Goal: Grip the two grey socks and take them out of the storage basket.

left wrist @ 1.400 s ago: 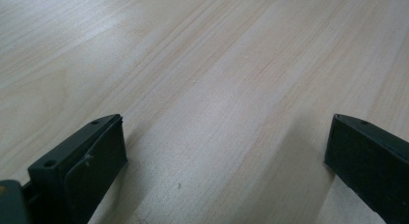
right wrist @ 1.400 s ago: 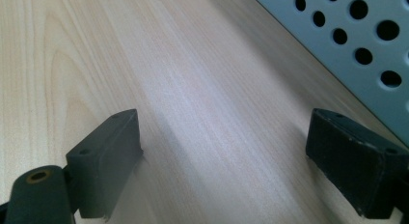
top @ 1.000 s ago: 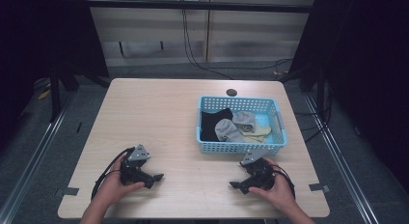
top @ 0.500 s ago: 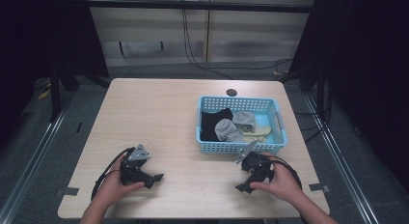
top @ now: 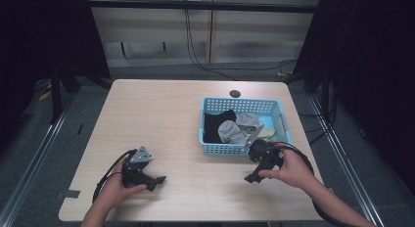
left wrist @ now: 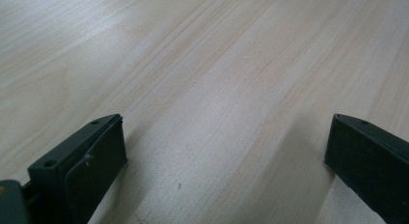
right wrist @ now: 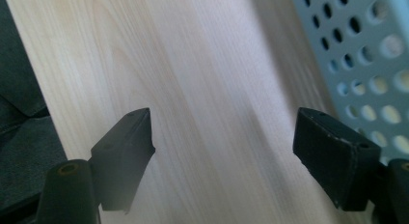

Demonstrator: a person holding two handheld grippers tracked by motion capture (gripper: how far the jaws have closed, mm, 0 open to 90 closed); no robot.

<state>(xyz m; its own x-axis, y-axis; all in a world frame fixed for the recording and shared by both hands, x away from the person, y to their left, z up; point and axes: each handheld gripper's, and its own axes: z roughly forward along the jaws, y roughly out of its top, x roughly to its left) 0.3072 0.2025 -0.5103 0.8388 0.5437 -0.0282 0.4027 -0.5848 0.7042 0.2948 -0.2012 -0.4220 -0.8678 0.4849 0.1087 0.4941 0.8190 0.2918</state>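
A blue perforated basket (top: 242,101) stands on the right half of the wooden table (top: 161,119). It holds a black cloth (top: 215,124), grey socks (top: 232,132) and a pale yellowish piece (top: 268,133). My right gripper (top: 252,177) is lifted just in front of the basket's near wall and points down-left. Its jaws have just been closing a little but still stand wide with nothing between them, as the right gripper view (right wrist: 222,132) shows, with the basket wall (right wrist: 366,64) at its right. My left gripper (top: 159,179) rests on the table at the front left, its jaws wide apart over bare wood (left wrist: 224,147).
A small black round disc (top: 235,94) lies on the table behind the basket. Cables trail from both grippers toward the front edge. Dark floor and metal rails surround the table.
The right gripper has risen from the table and shifted slightly toward the basket. The left gripper has kept still.
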